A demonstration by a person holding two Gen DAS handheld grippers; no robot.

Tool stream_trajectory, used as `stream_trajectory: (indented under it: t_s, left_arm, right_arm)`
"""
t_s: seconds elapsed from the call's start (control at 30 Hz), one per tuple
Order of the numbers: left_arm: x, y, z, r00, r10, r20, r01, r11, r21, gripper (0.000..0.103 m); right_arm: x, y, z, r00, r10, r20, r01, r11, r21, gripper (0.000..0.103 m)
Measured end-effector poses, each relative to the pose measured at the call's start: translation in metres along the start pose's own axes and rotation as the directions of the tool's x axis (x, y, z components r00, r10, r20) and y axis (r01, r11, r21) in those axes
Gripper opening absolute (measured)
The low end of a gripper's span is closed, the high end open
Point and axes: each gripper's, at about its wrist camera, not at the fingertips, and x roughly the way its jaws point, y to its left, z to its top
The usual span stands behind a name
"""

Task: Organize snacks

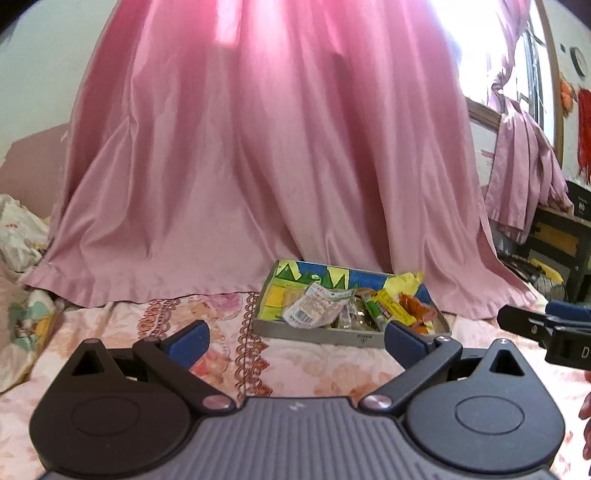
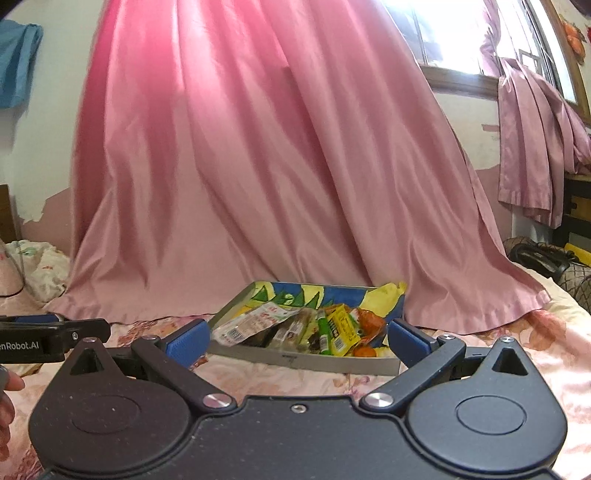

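One shallow box (image 2: 306, 360) is sitting on the floral bed (image 1: 314, 373) just in front of the pink curtain (image 1: 258, 166), holding a loose heap of roughly seven or eight snack packets (image 2: 295, 326), its long axis running side to side. Both tools are hovering near its front edge, each gaping wide and carrying nothing. The box is lying straight ahead of the right tool (image 2: 295, 338) but ahead and rightward of the left tool (image 1: 295, 338), so the right looks nearer.

Home bedroom, floral bedspread (image 1: 314, 365), long pink curtain (image 1: 266, 155) over window (image 2: 443, 33), rumpled bedding (image 1: 18, 229) at left
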Motion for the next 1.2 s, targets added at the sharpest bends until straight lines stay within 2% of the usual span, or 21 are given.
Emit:
stream_trajectory:
  t_s: [0.1,0.23,0.47,0.87,1.2]
  left_arm:
    - [-0.020,-0.001,-0.008,1.000,0.017,0.011,-0.017,1.000,0.019,0.103]
    - [-0.039,0.000,-0.020,0.999,0.034,-0.002,-0.034,0.999,-0.006,0.103]
    - [-0.049,-0.001,-0.039,0.998,0.042,-0.056,-0.043,0.999,-0.027,0.103]
    - [-0.055,-0.011,-0.045,0.995,0.065,-0.080,-0.065,0.998,-0.002,0.103]
    - [-0.046,-0.013,-0.052,0.988,0.088,-0.130,-0.086,0.996,0.016,0.103]
  right_arm:
    - [-0.021,0.004,-0.006,1.000,-0.001,0.011,0.001,1.000,0.004,0.102]
    - [-0.045,0.002,-0.015,1.000,-0.013,0.006,0.013,1.000,0.029,0.102]
    - [-0.070,-0.003,-0.035,0.999,-0.010,-0.032,0.012,0.998,0.065,0.102]
    - [-0.085,-0.008,-0.044,0.999,-0.003,-0.045,0.008,0.995,0.101,0.102]
    - [-0.083,-0.015,-0.056,0.995,-0.012,-0.100,0.024,0.992,0.121,0.102]
